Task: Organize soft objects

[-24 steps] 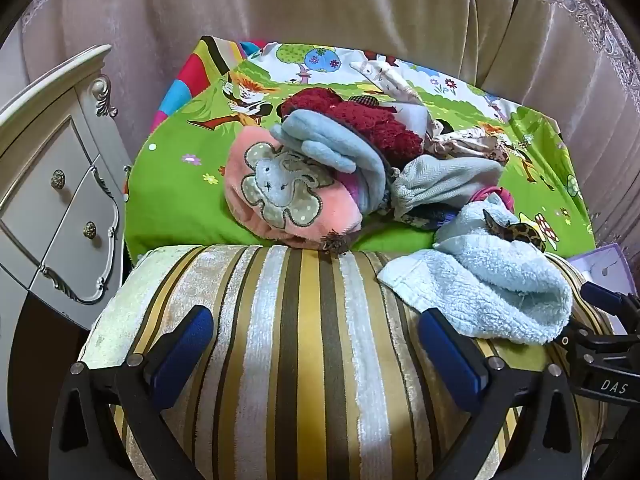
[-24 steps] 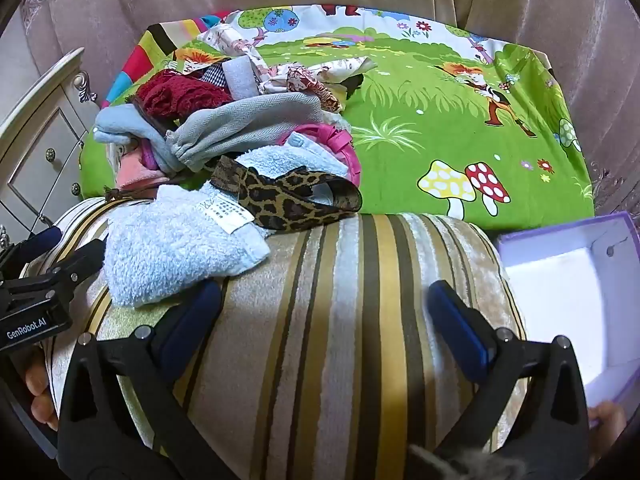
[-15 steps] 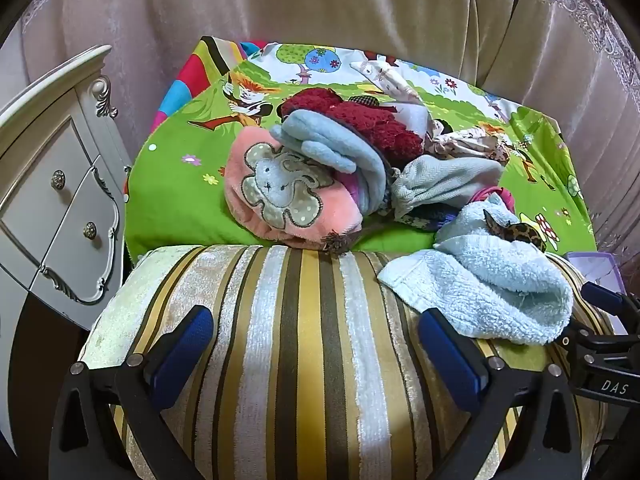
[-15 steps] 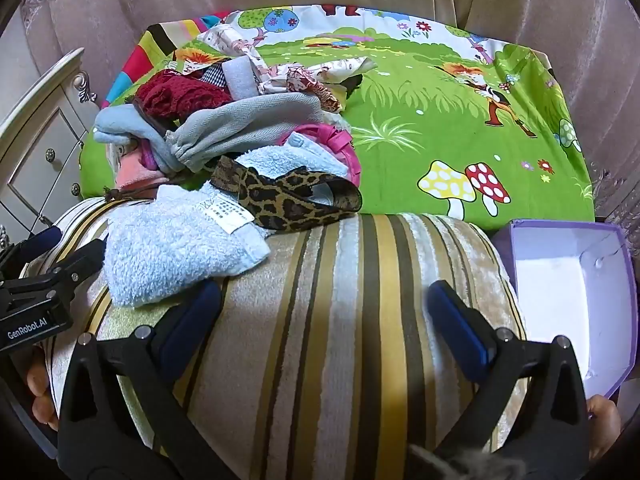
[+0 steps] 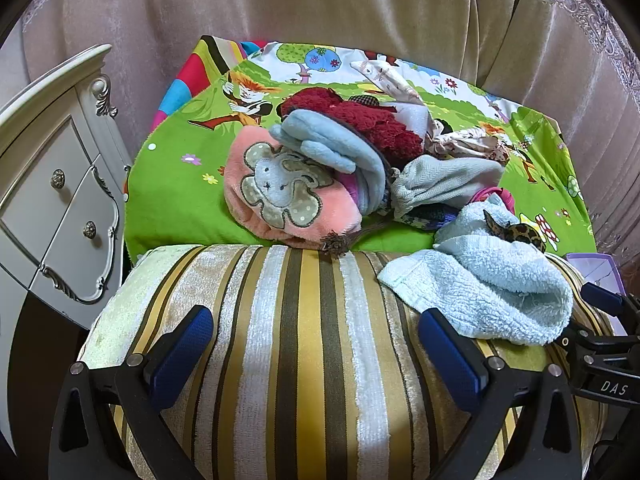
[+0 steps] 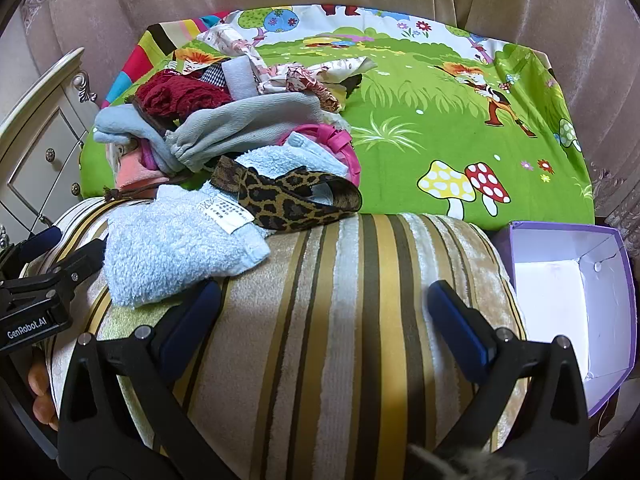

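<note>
A heap of soft things lies on a green cartoon sheet (image 5: 172, 196) (image 6: 440, 120): a pink plush piece with an elephant patch (image 5: 280, 196), a pale blue fleece (image 5: 332, 148), a dark red knit (image 5: 360, 116) (image 6: 180, 94), a grey cloth (image 5: 444, 182) (image 6: 248, 124). A light blue towel (image 5: 492, 292) (image 6: 172, 252) drapes onto the striped cushion (image 5: 304, 360) (image 6: 352, 340), with a leopard-print band (image 6: 292, 198) on it. My left gripper (image 5: 316, 348) hangs open over the cushion, nothing between its fingers. My right gripper (image 6: 324, 324) is open too, just right of the towel.
A purple box (image 6: 568, 296) with a white inside stands open at the cushion's right end. A white chest of drawers (image 5: 52, 200) is at the left. Pinkish curtains (image 5: 320, 4) hang behind the bed. A hand (image 6: 42, 392) shows at the lower left.
The purple box has come further into the right wrist view, more of its inside showing. Both grippers have stayed open and nearly still over the cushion.
</note>
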